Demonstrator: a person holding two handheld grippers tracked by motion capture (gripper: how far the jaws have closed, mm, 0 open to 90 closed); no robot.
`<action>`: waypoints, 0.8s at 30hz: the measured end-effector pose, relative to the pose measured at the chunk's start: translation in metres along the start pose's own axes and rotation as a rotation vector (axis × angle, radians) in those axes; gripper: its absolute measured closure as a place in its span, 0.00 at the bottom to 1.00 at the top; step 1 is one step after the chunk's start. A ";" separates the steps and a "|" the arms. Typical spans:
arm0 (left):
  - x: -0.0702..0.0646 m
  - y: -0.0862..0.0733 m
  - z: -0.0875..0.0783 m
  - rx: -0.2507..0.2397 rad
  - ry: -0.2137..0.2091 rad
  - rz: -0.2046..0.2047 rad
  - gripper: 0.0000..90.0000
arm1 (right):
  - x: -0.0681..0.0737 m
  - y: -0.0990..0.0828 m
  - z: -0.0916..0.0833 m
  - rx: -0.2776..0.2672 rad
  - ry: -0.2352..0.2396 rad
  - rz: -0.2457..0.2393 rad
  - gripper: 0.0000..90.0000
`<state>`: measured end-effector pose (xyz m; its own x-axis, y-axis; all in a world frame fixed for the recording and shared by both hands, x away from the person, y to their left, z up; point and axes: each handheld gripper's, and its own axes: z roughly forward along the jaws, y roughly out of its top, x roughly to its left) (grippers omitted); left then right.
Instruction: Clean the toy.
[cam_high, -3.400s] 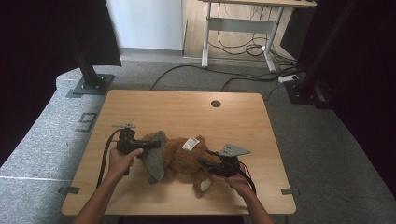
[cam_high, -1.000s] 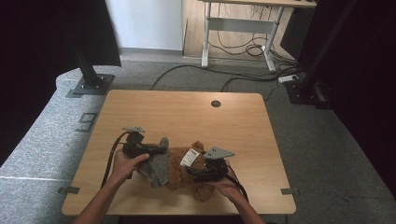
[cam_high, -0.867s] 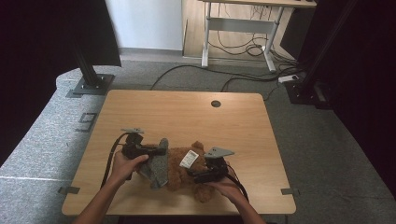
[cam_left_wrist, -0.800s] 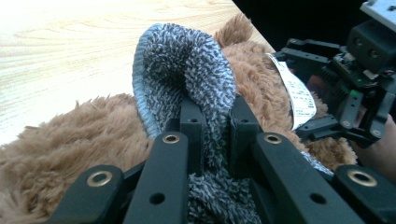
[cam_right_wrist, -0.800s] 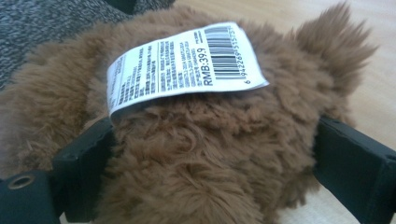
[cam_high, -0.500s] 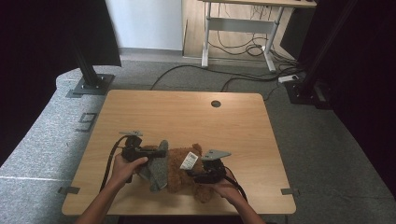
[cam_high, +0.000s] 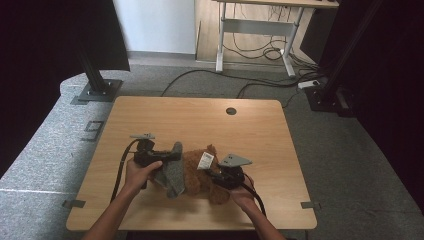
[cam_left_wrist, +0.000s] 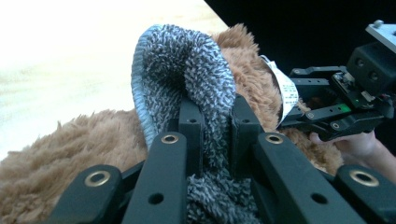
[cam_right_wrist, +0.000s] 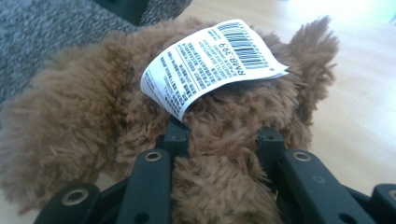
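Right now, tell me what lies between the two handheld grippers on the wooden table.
The brown plush toy with its white printed tag lies between the left gripper and right gripper in the high view; each clamps its side.

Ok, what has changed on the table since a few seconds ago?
The right tongs moved in from the right and have just been closing on the brown plush toy, fur now between the jaws. Toy and grey cloth slid slightly toward the person. The left tongs stay clamped on the cloth; the white tag remains on top.
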<state>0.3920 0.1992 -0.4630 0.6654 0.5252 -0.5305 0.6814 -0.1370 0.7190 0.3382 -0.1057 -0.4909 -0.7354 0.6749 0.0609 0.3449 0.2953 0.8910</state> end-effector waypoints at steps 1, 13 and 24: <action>0.000 0.003 0.002 -0.006 0.004 0.005 0.87 | -0.003 0.002 0.000 -0.013 -0.017 -0.016 0.74; -0.003 -0.003 0.010 0.015 -0.009 0.010 0.87 | -0.011 -0.004 -0.006 -0.078 -0.028 -0.128 0.56; -0.013 -0.015 0.006 0.031 -0.035 0.021 0.87 | -0.012 -0.015 -0.029 -0.114 0.066 -0.025 0.39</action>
<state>0.3745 0.1895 -0.4691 0.6899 0.4919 -0.5312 0.6757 -0.1740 0.7164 0.3250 -0.1378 -0.4915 -0.7812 0.6211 0.0638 0.2597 0.2303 0.9378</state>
